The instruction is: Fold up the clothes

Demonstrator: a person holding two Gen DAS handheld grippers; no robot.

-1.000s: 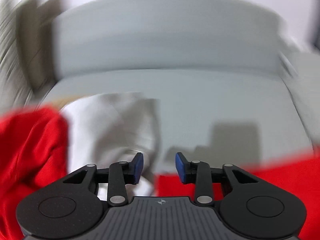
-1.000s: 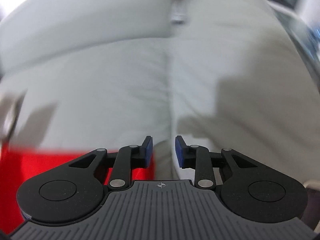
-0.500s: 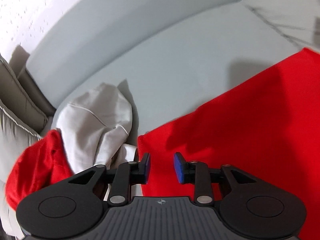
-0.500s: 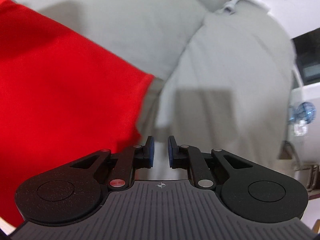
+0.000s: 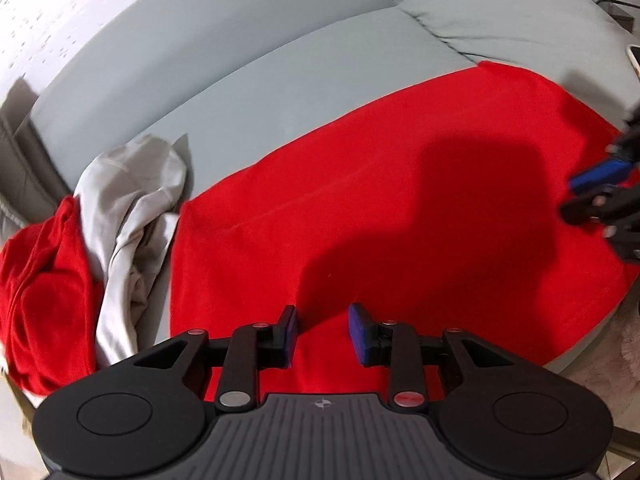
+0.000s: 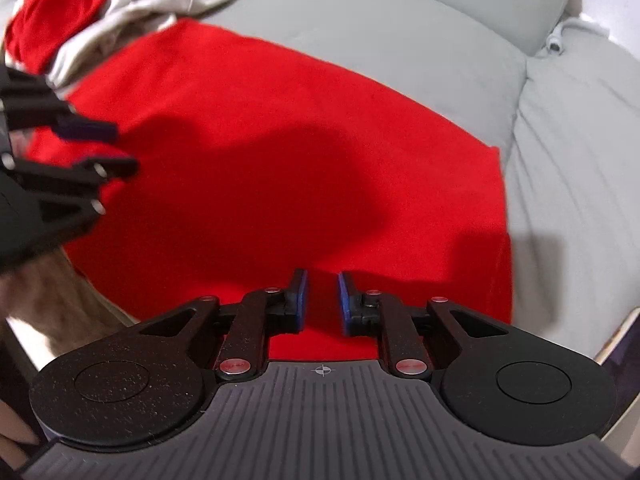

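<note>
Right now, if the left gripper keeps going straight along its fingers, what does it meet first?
Most likely the spread red garment. The left gripper is open and empty, and red cloth fills the view ahead of its fingers. The grey sofa seat lies beyond. Depth is unclear, so contact distance can't be judged.

Bright, even light; dark shadows on the red cloth (image 5: 360, 184); fisheye bending, blurred edges

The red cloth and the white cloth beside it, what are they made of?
The red cloth looks like soft knit fabric, maybe cotton: matte, no shine, lying flat with a faint seam line. The white cloth looks like thinner woven or jersey fabric, since it bunches into deep folds and shows stitched hems. The exact fibre can't be told from the look.
</note>
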